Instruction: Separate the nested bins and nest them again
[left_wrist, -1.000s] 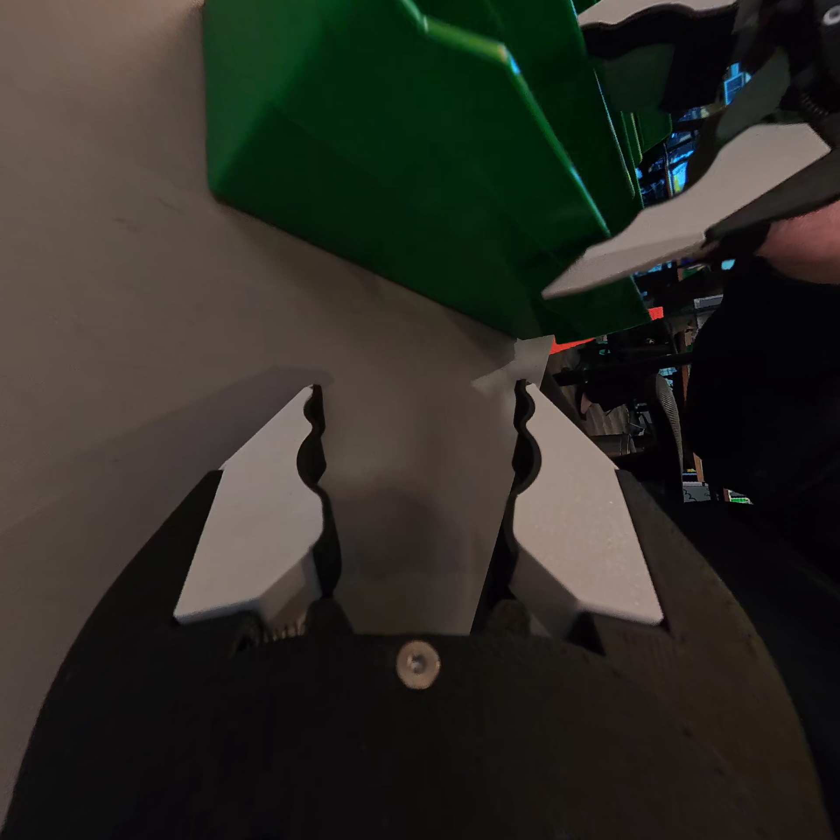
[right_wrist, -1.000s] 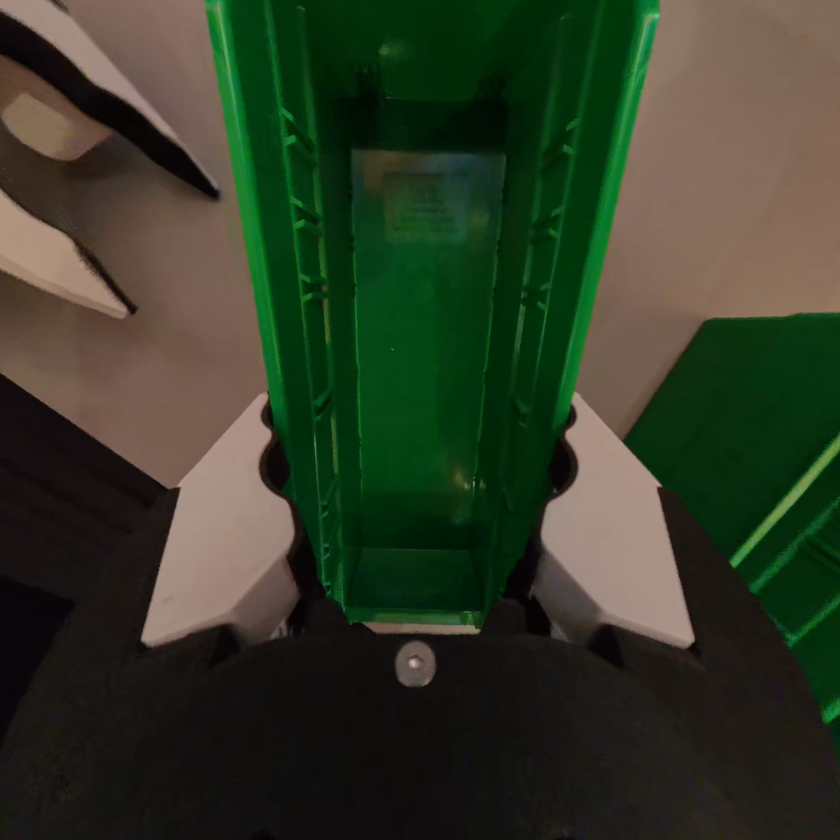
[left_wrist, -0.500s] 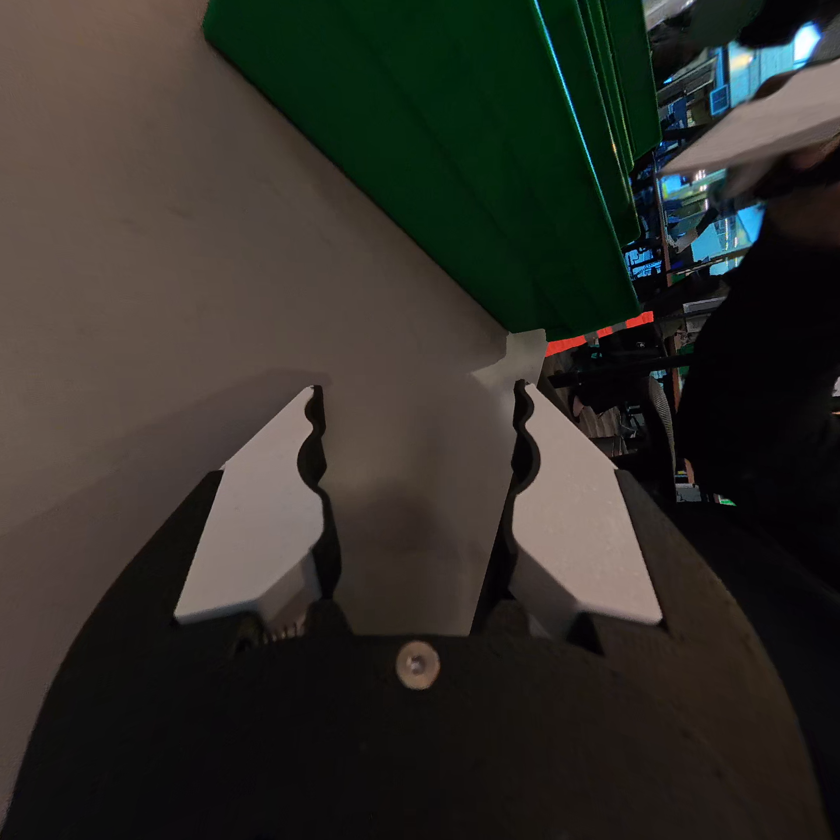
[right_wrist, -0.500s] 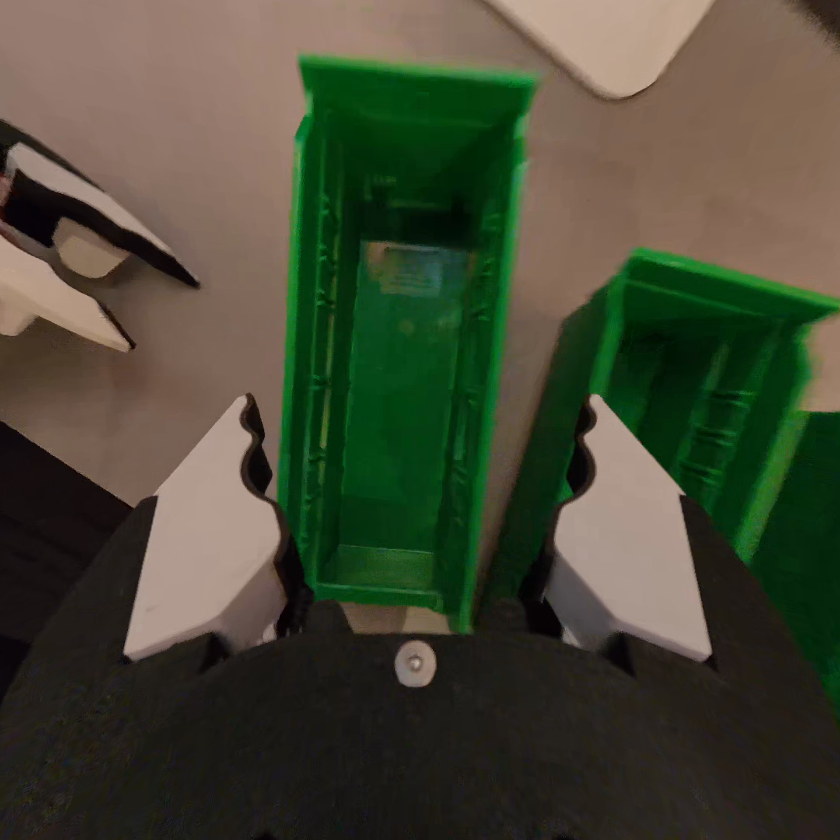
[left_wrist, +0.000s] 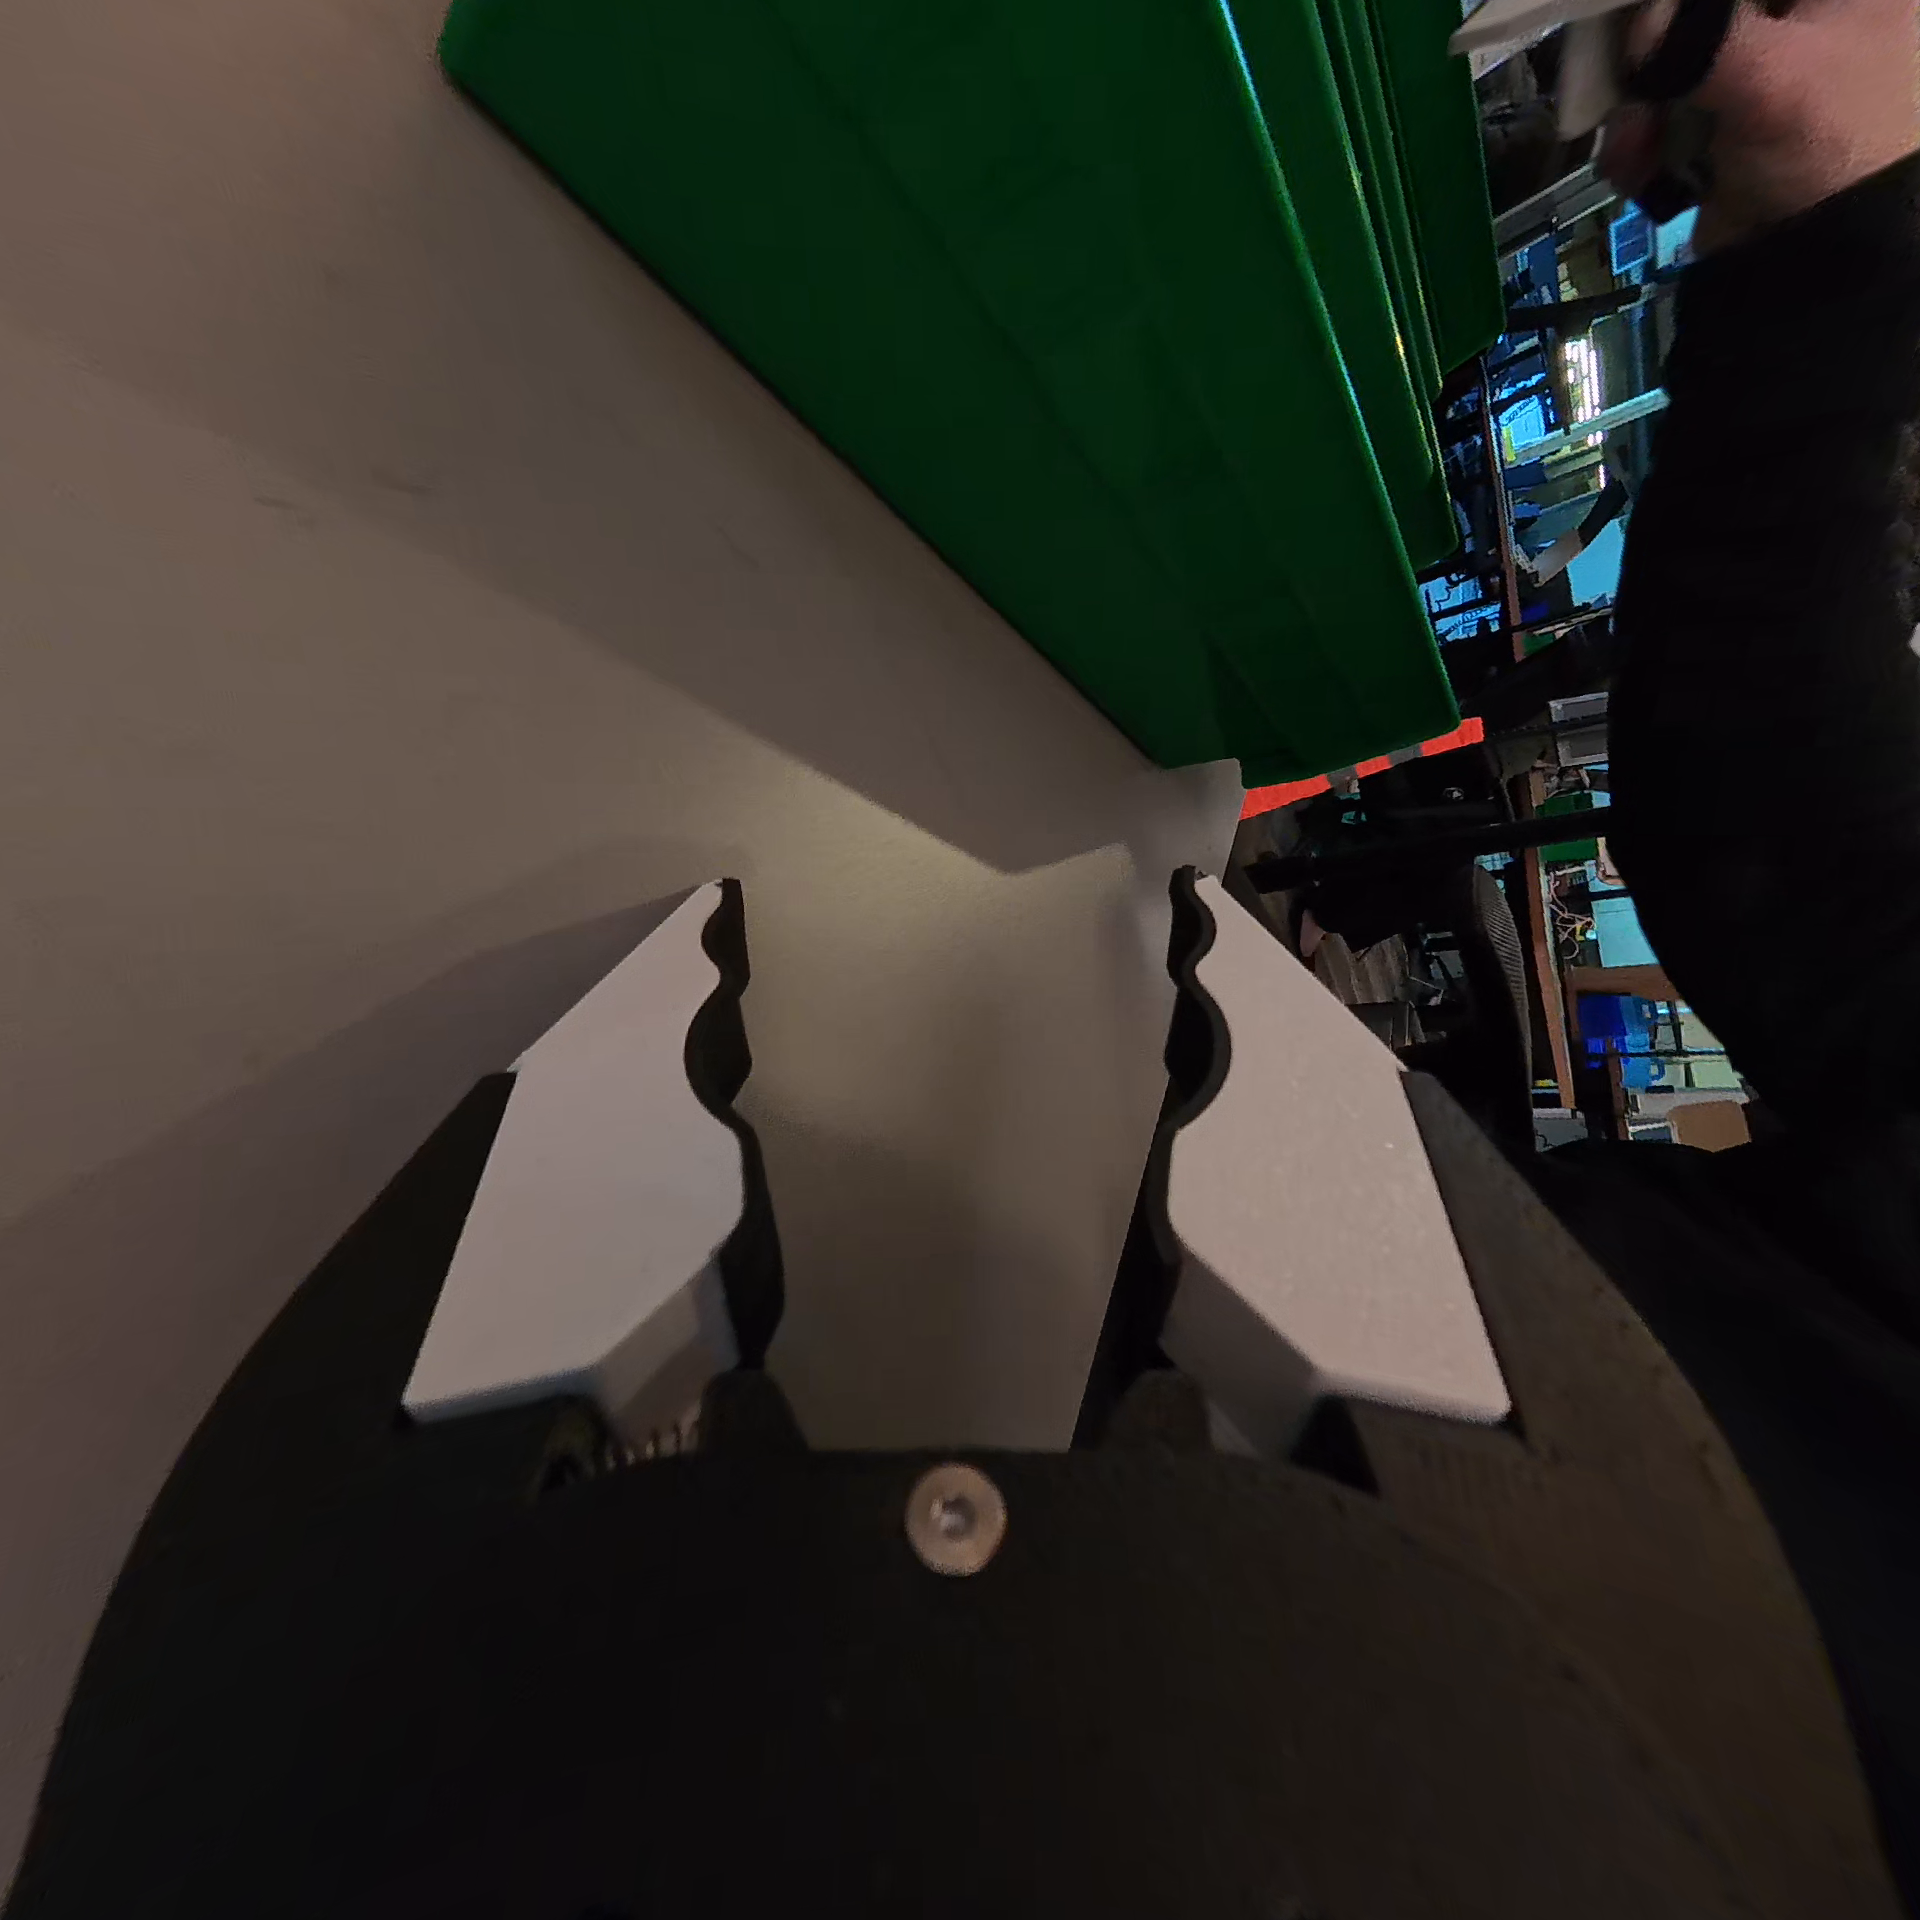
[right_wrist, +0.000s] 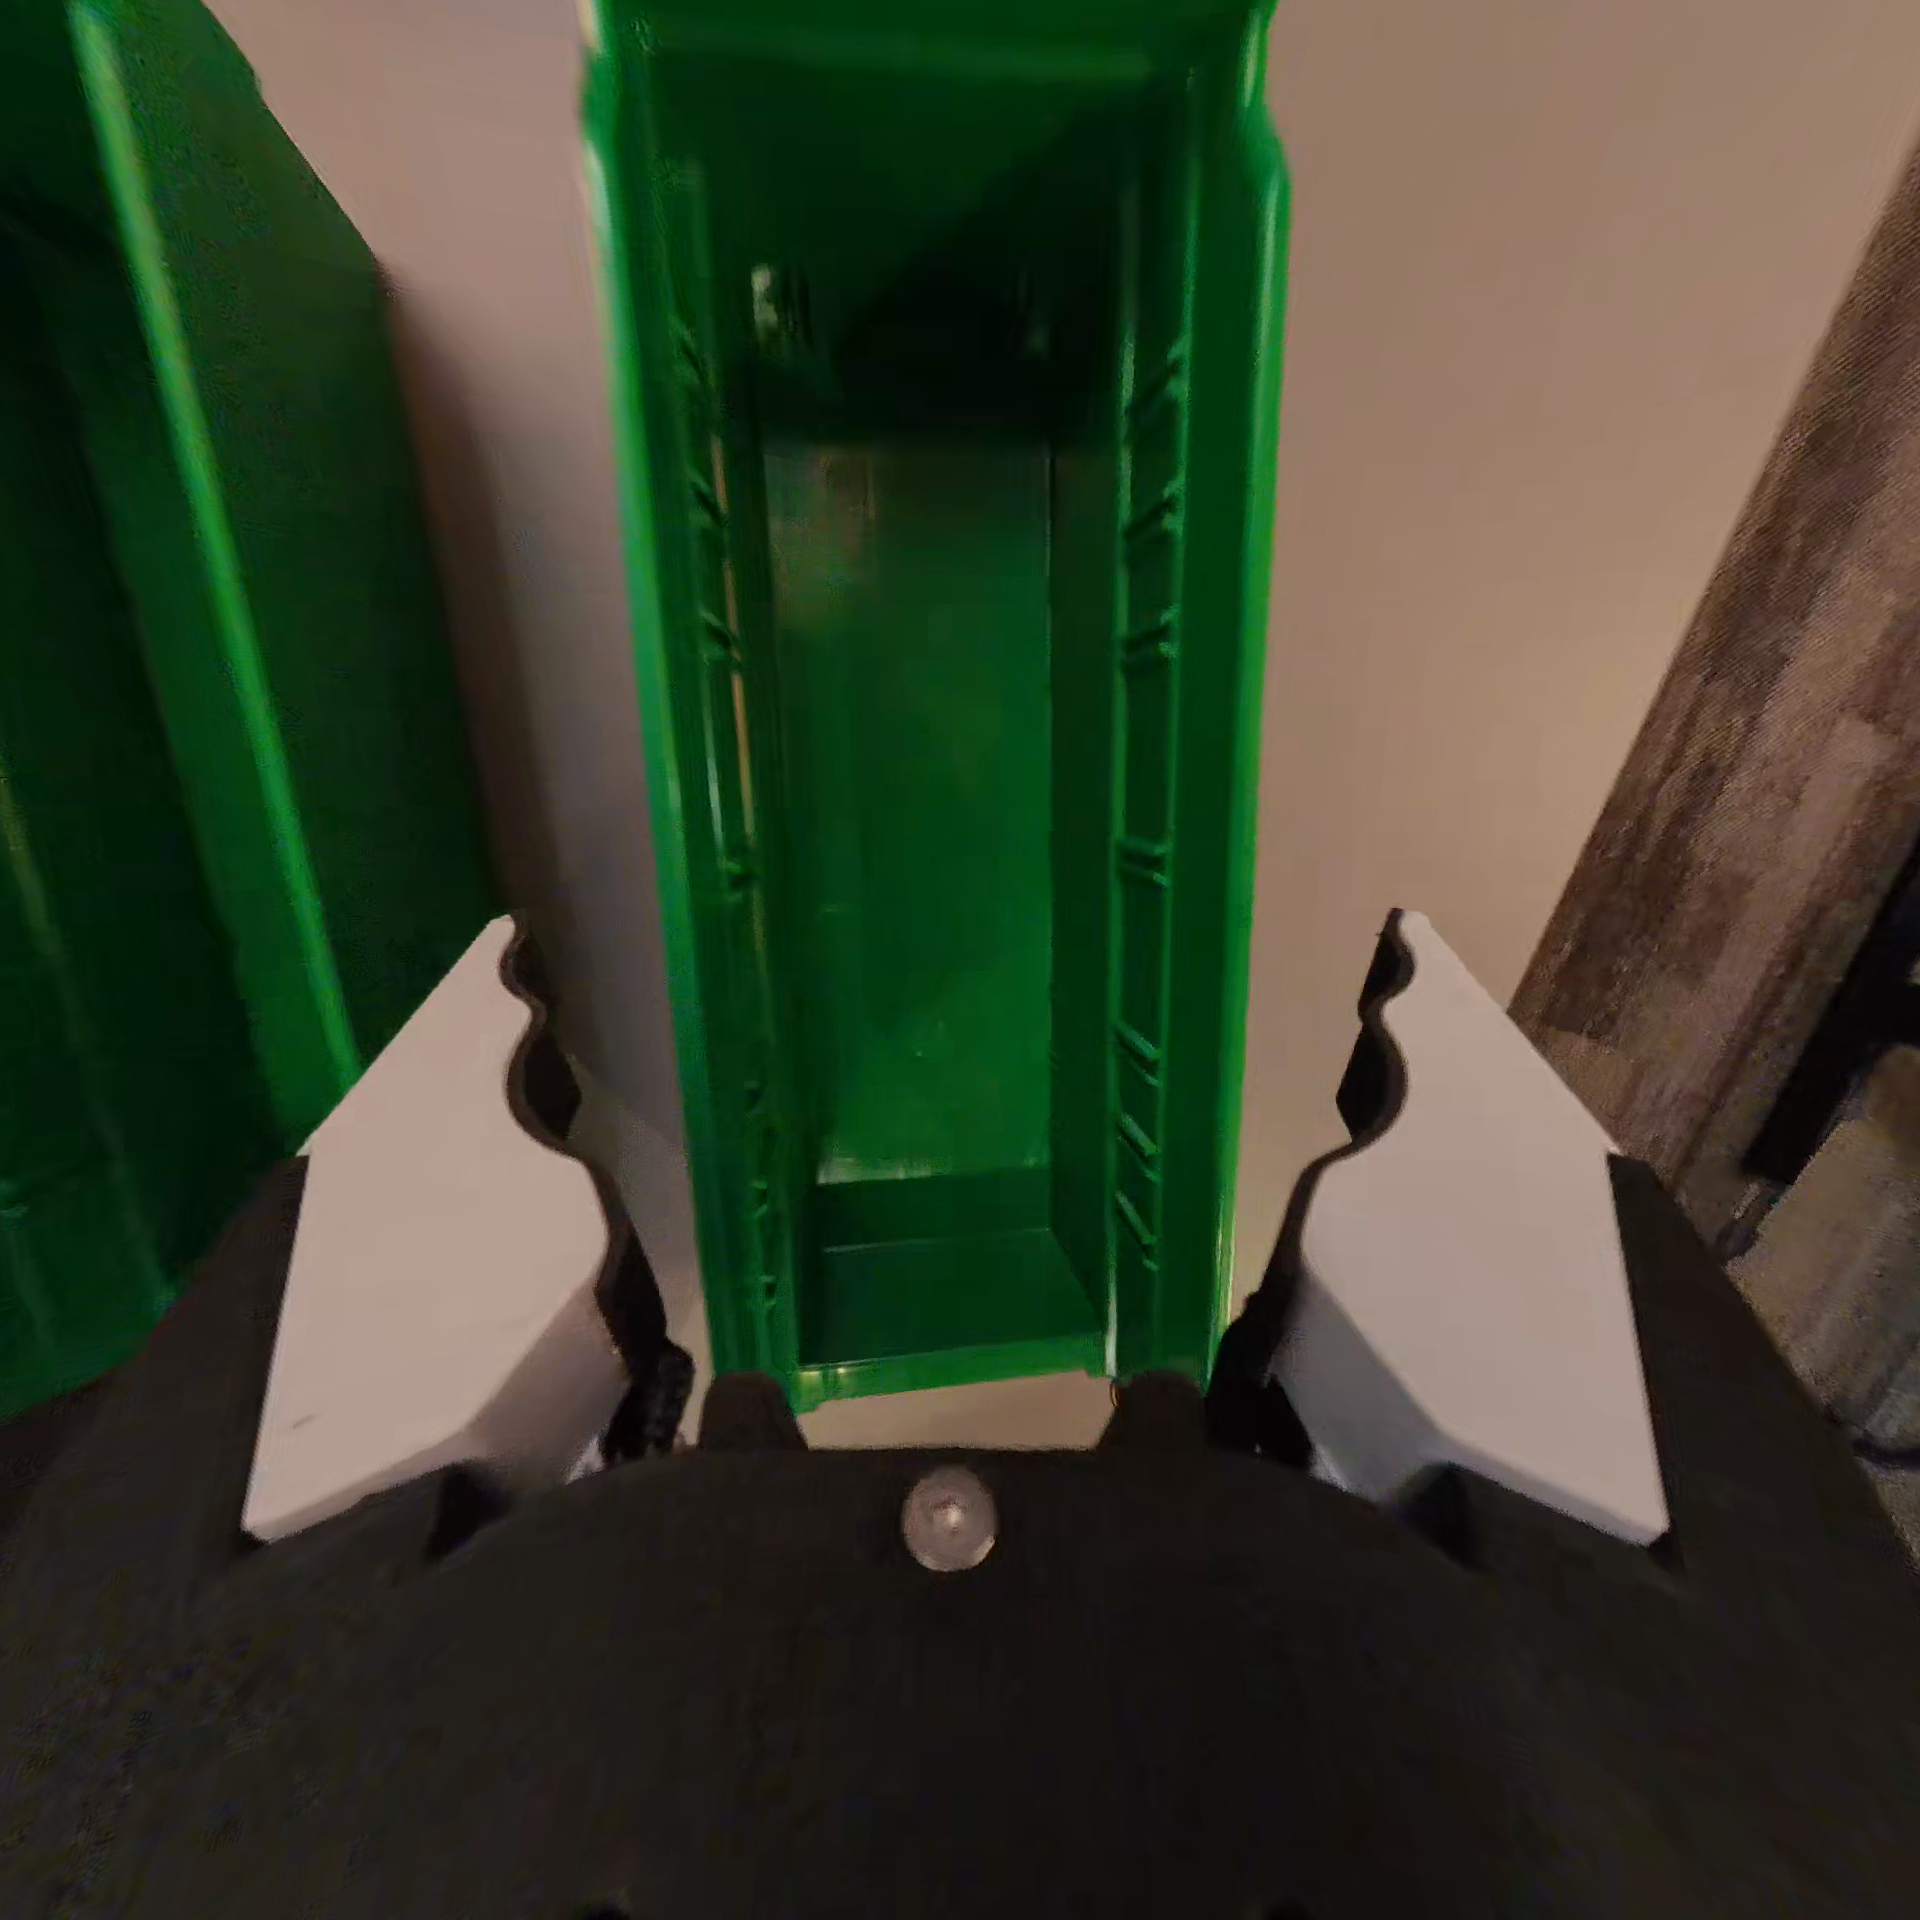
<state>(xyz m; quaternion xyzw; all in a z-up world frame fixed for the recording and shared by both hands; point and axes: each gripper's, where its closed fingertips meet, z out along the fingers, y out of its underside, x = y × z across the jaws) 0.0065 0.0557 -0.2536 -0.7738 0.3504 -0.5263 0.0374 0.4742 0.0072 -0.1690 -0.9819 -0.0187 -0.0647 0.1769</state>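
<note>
A: What is the right gripper (right_wrist: 956, 935) doing?

B: It is wide open. A long green bin (right_wrist: 935, 727) sits between its two white fingers (right_wrist: 436, 1195), but they do not touch it. There is a small gap on each side, so it holds nothing.

A: Where is that bin?

B: It stands on the pale surface (right_wrist: 1455, 520), open side up. You can look right down inside. It has little ribs along both long walls, and nothing is in it.

A: Is there another bin?

B: Yes. A second green bin (right_wrist: 187, 623) is on the left side of the right wrist view, just beside the first one. A strip of surface shows between them, so they are apart. The picture is a bit blurry there.

A: And the left gripper (left_wrist: 956, 894)?

B: It is partly open and has nothing in it. Only bare surface (left_wrist: 364, 520) shows between its fingers (left_wrist: 613, 1143). It is tipped over on its side, close to the surface.

A: What does it see?

B: The long green side of a bin (left_wrist: 987, 364), up ahead of the fingers, resting on the surface. More green edges show behind it. I cannot tell if those bins are tucked into each other. A person in dark clothes (left_wrist: 1787, 623) is at the right edge.
</note>
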